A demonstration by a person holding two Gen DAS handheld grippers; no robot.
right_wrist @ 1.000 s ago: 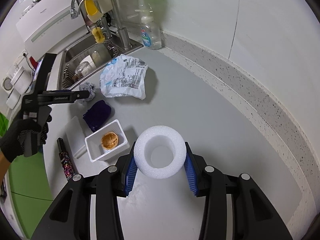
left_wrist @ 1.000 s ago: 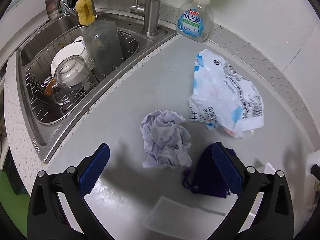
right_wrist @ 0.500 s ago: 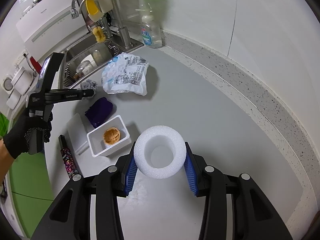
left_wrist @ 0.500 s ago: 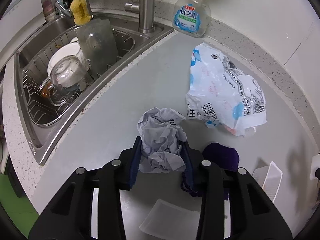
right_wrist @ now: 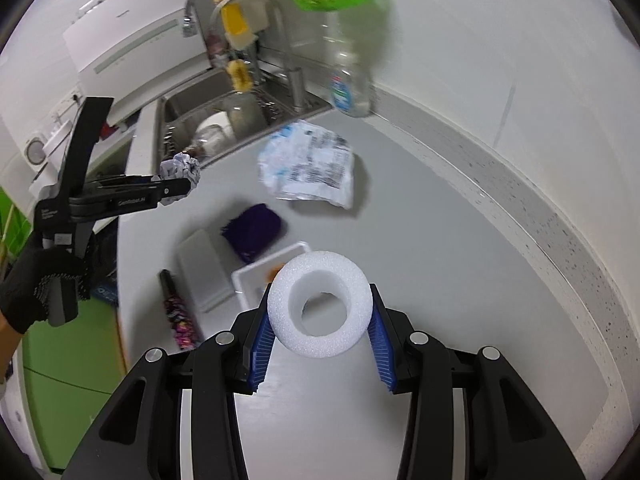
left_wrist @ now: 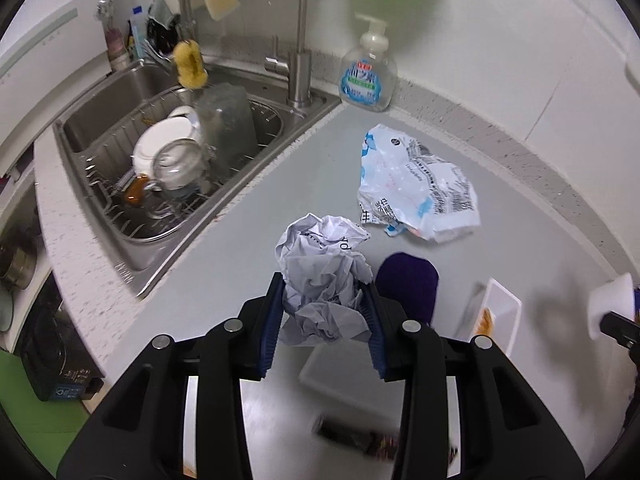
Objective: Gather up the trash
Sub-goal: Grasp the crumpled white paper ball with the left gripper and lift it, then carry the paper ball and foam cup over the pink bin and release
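Crumpled paper ball (left_wrist: 324, 280) is clamped between the blue pads of the left gripper (left_wrist: 325, 312), lifted off the counter; from the right wrist view it hangs beside the sink edge. The jaws have just closed on it. Right gripper (right_wrist: 320, 332) grips a white foam ring (right_wrist: 319, 303), pads pressed on both sides. Still on the grey countertop (left_wrist: 224, 232): printed plastic bag (left_wrist: 416, 192), purple pouch (left_wrist: 408, 284) just beside the paper, white tray (left_wrist: 498, 312) with an orange scrap, flat clear lid (right_wrist: 202, 272), dark wrapper stick (right_wrist: 176, 310). Sink (left_wrist: 132, 92) with dish rack and dishes to the left, soap bottle (left_wrist: 368, 76) by the faucet, white wall behind.
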